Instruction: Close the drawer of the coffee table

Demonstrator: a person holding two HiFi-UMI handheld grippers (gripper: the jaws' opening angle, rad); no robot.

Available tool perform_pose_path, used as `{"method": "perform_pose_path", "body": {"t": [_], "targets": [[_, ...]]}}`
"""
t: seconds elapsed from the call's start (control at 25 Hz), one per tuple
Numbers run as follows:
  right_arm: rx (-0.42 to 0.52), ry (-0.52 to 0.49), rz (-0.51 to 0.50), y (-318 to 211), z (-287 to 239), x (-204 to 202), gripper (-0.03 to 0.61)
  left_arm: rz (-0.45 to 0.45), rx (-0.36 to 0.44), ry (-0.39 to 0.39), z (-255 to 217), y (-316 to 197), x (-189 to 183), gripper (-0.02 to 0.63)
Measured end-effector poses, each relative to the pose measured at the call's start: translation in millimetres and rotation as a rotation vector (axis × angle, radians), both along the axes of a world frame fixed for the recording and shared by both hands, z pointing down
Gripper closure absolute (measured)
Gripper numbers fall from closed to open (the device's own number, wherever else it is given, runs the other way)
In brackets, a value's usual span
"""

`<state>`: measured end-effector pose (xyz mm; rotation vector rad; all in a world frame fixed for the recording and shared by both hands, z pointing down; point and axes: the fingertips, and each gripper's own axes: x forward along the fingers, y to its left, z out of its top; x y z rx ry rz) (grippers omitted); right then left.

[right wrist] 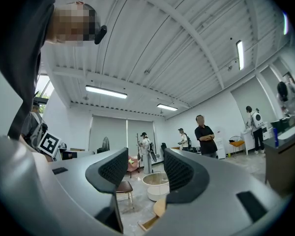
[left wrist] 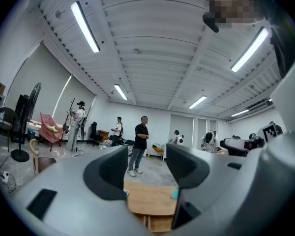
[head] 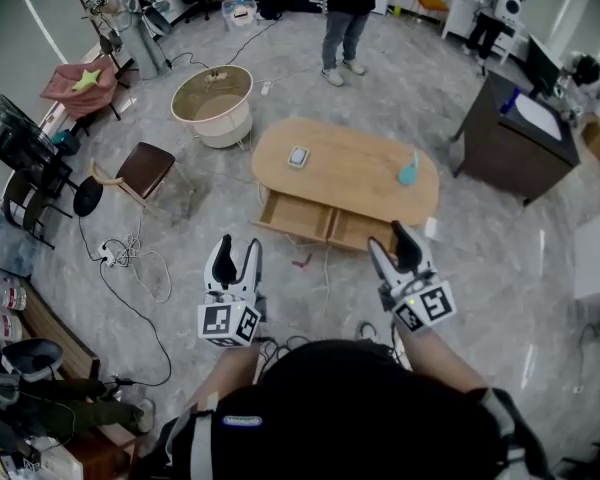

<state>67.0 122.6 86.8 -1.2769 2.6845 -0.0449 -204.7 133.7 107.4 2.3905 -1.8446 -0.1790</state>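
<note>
Both my claws are spread wide with nothing between them. The left claw (head: pixel 237 246) and the right claw (head: pixel 392 240) hang in the air in front of me, touching nothing and short of the work.

The coffee table (head: pixel 345 173) sits at my twelve o'clock. Its oval wooden tabletop carries a small square thing (head: pixel 298 156) toward its ten o'clock and a teal object (head: pixel 408 173) toward its three. The drawer (head: pixel 300 216) stands pulled out from the table's six o'clock side, toward me. It looks like two shallow wooden trays side by side, both seemingly empty. A round tub (head: pixel 213 103) stands beyond the table at its ten o'clock, out of the way.

I judge the drawer stiff and light, and it should slide easily on its runners, so there is no call to pinch it. I would set the claw tips flat against the front panel at its six o'clock face, one on each half. Then I would push evenly toward twelve so it does not skew and jam. The panel looks smooth, so the tips could slip. The floor (head: pixel 460 268) looks polished, so a hard shove might scoot the whole table.
</note>
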Motion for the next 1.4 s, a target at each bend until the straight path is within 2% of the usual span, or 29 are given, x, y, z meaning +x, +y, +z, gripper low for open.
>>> {"method": "perform_pose_path", "body": {"t": [0.32, 0.76, 1.04, 1.2, 1.4], "targets": [[-0.016, 0.02, 0.082, -2.0, 9.7, -5.5, 0.376, 0.091, 0.029, -0.01, 1.1, -18.4, 4.0, 0.387], [-0.011, 0.035, 0.292, 18.7, 10.6, -14.3, 0.376, 0.244, 0.04, -0.013, 7.4, -34.3, 0.2, 0.387], [-0.004, 0.053, 0.392, 36.2, 17.4, 1.7, 0.376, 0.341, 0.068, -0.024, 7.0, -45.5, 29.4, 0.387], [0.019, 0.059, 0.457, 38.7, 21.3, 19.8, 0.376, 0.371, 0.064, -0.019, 17.2, -52.1, 49.0, 0.387], [-0.001, 0.042, 0.489, 30.1, 36.0, 50.2, 0.376, 0.385, 0.044, -0.01, 25.6, -63.7, 81.8, 0.387]]}}
